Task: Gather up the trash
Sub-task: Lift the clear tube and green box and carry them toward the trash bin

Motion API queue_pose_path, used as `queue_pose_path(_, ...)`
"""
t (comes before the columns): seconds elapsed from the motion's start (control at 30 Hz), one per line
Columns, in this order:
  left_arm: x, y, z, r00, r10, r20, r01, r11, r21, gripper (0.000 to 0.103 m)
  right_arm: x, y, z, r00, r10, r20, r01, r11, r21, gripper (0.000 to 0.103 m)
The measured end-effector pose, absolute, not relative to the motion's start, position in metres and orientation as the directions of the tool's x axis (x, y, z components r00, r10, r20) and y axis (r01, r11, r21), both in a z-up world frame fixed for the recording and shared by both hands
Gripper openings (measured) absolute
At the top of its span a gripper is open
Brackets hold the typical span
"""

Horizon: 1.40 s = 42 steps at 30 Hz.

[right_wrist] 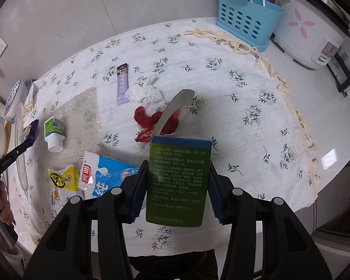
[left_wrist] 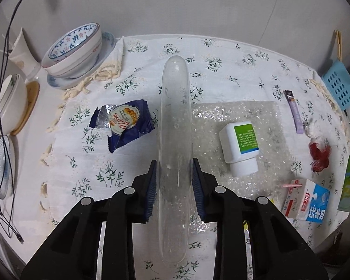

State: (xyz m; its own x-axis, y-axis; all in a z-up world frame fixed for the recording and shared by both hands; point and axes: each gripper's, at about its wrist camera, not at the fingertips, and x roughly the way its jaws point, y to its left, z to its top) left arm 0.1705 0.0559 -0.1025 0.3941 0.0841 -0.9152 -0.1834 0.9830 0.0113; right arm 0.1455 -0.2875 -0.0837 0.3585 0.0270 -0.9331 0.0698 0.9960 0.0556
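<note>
My left gripper (left_wrist: pixel 174 177) is shut on the rim of a clear plastic container (left_wrist: pixel 175 126) held edge-on above the cloth. My right gripper (right_wrist: pixel 177 182) is shut on a green medicine box (right_wrist: pixel 178 179) with its flap open, held above the table. Trash lies on the floral cloth: a blue snack wrapper (left_wrist: pixel 123 122), a white bottle with a green label (left_wrist: pixel 241 147) (right_wrist: pixel 54 135), a blue and white milk carton (left_wrist: pixel 306 201) (right_wrist: pixel 102 175), a purple sachet (right_wrist: pixel 122 84), a crumpled tissue (right_wrist: pixel 147 93), red netting (right_wrist: pixel 151 122) and a yellow wrapper (right_wrist: pixel 64 179).
Stacked bowls (left_wrist: pixel 74 51) and plates stand at the left edge. A blue utensil holder (right_wrist: pixel 246 16) and a white rice cooker (right_wrist: pixel 315 23) stand at the back right. A bubble-wrap sheet (left_wrist: pixel 268 116) lies under the bottle. A black cable (left_wrist: pixel 4 93) hangs at left.
</note>
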Motion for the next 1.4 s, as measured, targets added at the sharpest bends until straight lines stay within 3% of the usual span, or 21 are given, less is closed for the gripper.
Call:
queue_pose_path(0.47,0.086,0.028,-0.051,0.490,-0.018,-0.872,-0.101,0.992,-0.078,0.028,0.078,-0.265,-0.050,0.452,0.042,-0.891,0.053,0.996,0.074,0.045)
queue_pose_path(0.73,0.023,-0.003,-0.033,0.510,-0.033,-0.859,-0.108,0.989,-0.102,0.028,0.041,-0.255,-0.026,0.513,0.083,-0.855,-0.065,0.996,0.058,0.045)
queue_pose_path(1.4,-0.081,-0.068,-0.053,0.505,-0.063,-0.861,-0.139,0.978,-0.154,0.028,-0.051,-0.255,-0.041,0.493,0.192,-0.849,-0.253,0.965,0.071,0.045)
